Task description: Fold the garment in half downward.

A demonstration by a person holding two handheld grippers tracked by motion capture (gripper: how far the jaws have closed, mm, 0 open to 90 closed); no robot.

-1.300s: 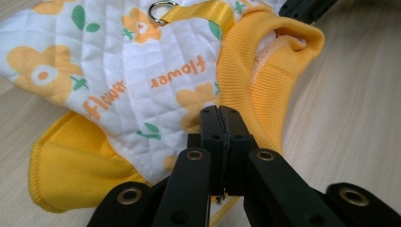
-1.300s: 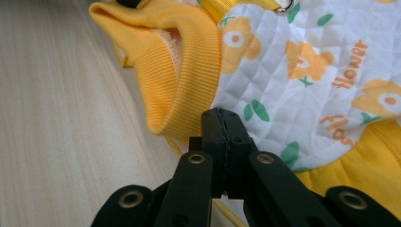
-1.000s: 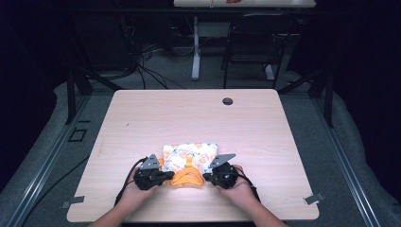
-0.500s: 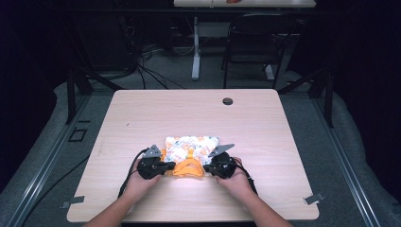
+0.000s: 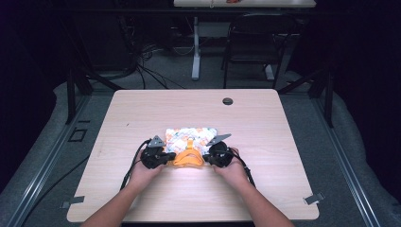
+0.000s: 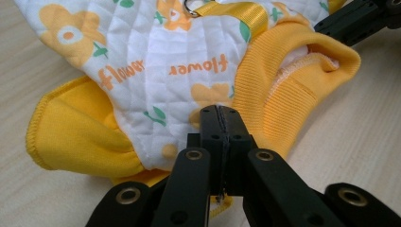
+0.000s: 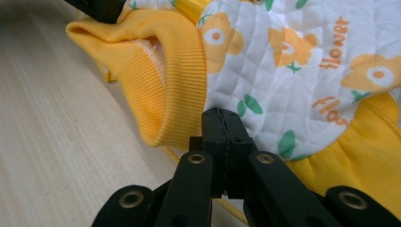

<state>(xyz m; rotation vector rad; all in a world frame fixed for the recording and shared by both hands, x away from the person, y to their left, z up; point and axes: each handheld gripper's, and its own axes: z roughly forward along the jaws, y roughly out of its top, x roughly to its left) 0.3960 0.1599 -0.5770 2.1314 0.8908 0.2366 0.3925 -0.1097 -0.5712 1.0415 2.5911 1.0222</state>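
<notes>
1. A small quilted garment, white with orange flowers, green leaves and the word "flower", lies flat on the wooden bench, near its front edge and about midway between its sides.
2. In the high view its long axis runs across the bench, left to right, with the printed body on the far side and the yellow ribbed collar pointing toward the person.
3. The left gripper is at the collar's left end. In the left gripper view its jaws are pressed together on the garment's near edge, where quilted fabric meets yellow trim.
4. The right gripper is at the collar's right end. In the right gripper view its jaws are likewise clamped on the garment's hem, just beside the ribbed collar.
5. A yellow strap with a small metal ring runs along the garment's middle, away from the collar.
6. A round dark grommet sits in the bench top well beyond the garment.
</notes>
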